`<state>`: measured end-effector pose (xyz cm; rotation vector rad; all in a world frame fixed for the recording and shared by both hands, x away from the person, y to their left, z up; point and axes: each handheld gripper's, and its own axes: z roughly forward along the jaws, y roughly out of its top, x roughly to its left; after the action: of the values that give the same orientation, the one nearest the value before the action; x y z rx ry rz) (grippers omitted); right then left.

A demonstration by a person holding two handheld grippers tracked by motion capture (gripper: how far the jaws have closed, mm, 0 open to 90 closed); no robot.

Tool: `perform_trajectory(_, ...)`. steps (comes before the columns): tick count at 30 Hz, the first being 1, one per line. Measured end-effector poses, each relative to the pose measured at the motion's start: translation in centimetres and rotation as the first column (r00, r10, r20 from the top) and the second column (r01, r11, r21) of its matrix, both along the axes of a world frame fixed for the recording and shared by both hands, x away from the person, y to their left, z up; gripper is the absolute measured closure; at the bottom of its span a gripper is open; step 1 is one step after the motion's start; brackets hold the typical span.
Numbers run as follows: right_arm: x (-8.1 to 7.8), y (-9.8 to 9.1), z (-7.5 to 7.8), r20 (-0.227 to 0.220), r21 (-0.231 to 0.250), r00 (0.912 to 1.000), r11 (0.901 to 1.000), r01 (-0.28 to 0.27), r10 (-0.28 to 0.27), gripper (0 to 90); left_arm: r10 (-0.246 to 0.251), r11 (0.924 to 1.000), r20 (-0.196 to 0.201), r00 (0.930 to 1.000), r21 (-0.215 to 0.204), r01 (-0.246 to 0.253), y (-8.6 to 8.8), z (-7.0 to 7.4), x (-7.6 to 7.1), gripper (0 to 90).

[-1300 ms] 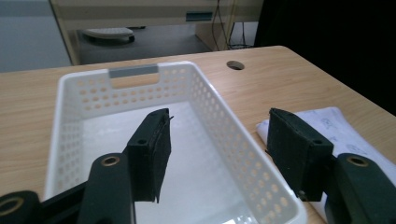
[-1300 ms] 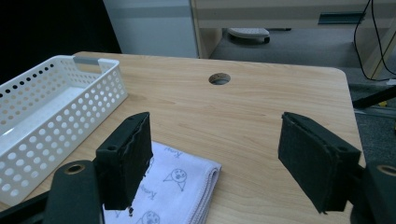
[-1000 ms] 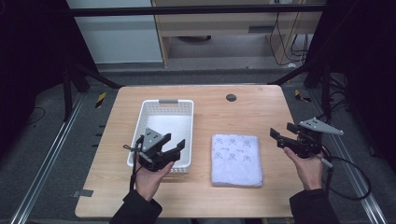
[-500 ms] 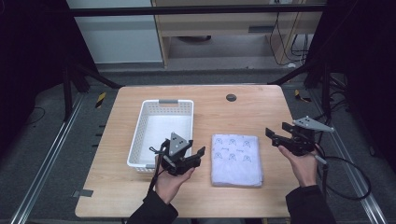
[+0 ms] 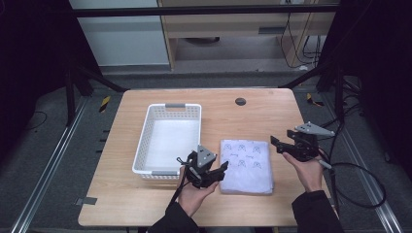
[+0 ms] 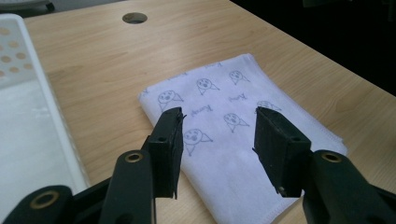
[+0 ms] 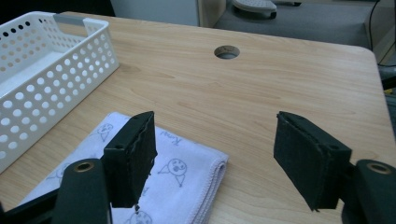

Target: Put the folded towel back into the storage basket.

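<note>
High view showed a folded white cloth [image 5: 246, 166] lying flat on the tabletop [image 5: 252, 116], just beside the right side of an empty white basket [image 5: 168, 140] and apart from it. The cloth looked soft, light and limp, folded into several layers, so it would likely sag and unfold unless pinched through the full stack at an edge or corner; the doubled near-left edge seemed the best hold. Its outline was a rectangle only slightly longer than wide, the long axis running away from the person, toward the round hole [image 5: 240, 101] at the far side, and the small printed faces stood in rows along it. The left gripper [image 5: 218, 171] hung at the cloth's near-left edge; in the left gripper view its fingers [image 6: 169, 140] stood apart above the fabric, having just been closing, with nothing pressed between them. The right gripper [image 5: 276, 144] hovered off the cloth's right side, fingers [image 7: 133, 154] wide apart and empty.
</note>
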<state>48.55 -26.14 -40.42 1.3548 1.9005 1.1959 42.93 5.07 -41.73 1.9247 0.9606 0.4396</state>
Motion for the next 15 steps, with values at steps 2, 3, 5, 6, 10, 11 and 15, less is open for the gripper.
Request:
perform_trajectory(2, 0.1, 0.1, -0.4, -0.011, -0.002, 0.9999, 1.0, -0.002, 0.002, 31.0, -0.003, 0.9999, -0.004, 1.0, 0.016, 0.003, -0.4, -0.5, 0.0, 51.5)
perform_trajectory(3, 0.2, 0.1, -0.6, -0.015, -0.007, 0.9999, 1.0, 0.0, 0.0, 31.1, -0.004, 0.9998, -0.008, 1.0, 0.019, 0.004, -0.6, -0.9, -0.1, 51.5)
perform_trajectory(5, 0.3, 0.1, -1.2, -0.026, -0.011, 0.9997, 0.9999, 0.0, 0.0, 31.2, -0.008, 0.9997, -0.02, 0.9998, 0.025, 0.009, -0.8, -1.5, -0.1, 52.0)
perform_trajectory(6, 0.4, 0.1, -1.4, -0.029, -0.019, 0.9996, 0.9998, 0.001, -0.002, 31.3, -0.01, 0.9995, -0.024, 0.9997, 0.029, 0.011, -0.9, -1.7, 0.0, 52.2)
perform_trajectory(10, 0.4, 0.1, -2.1, -0.051, -0.012, 0.9987, 0.9999, 0.001, -0.001, 31.3, -0.007, 0.9993, -0.037, 0.9993, 0.036, 0.008, -1.3, -2.6, -0.1, 52.9)
perform_trajectory(11, 0.4, 0.1, -2.2, -0.056, -0.015, 0.9984, 0.9999, 0.001, -0.002, 31.3, -0.009, 0.9989, -0.038, 0.9993, 0.045, 0.01, -1.4, -2.8, -0.1, 53.0)
perform_trajectory(15, 0.6, 0.0, -3.0, -0.069, -0.032, 0.9976, 0.9995, 0.003, -0.005, 31.3, -0.002, 0.9983, -0.062, 0.9981, 0.058, 0.006, -1.7, -3.5, -0.1, 53.7)
